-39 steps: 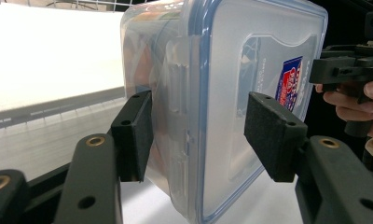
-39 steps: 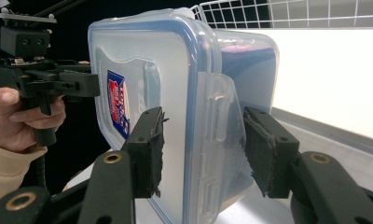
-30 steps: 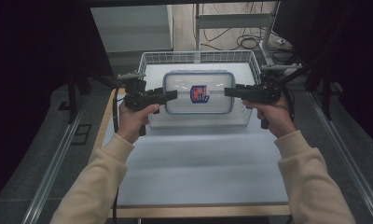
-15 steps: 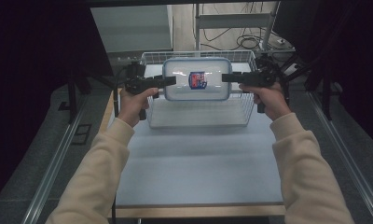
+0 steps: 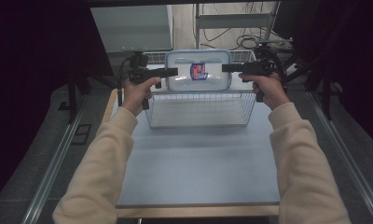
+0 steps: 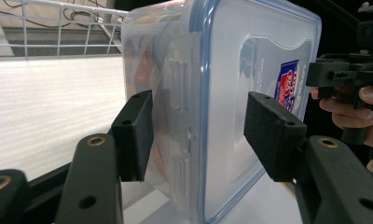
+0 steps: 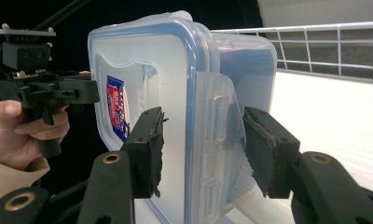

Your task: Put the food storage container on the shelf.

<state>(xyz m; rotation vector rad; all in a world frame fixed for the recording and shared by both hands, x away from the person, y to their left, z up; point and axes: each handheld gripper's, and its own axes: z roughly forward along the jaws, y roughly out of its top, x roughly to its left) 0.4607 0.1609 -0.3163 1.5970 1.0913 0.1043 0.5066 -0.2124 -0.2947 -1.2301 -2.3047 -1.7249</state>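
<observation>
Plastic box (image 5: 198,70) carried between both tools, one at each short end, lid with red-and-blue label (image 5: 199,70) facing up. Since a second ago, raised and moved away from the person: earlier low inside the wire basket (image 5: 198,108), now above its far rim. Left tool (image 5: 174,71) pinching the box's left end across lid and base. Right tool (image 5: 225,67) pinching the right end likewise. Basket resting on the tabletop (image 5: 198,158). Judged: removal from the basket under way; set-down still pending.
</observation>
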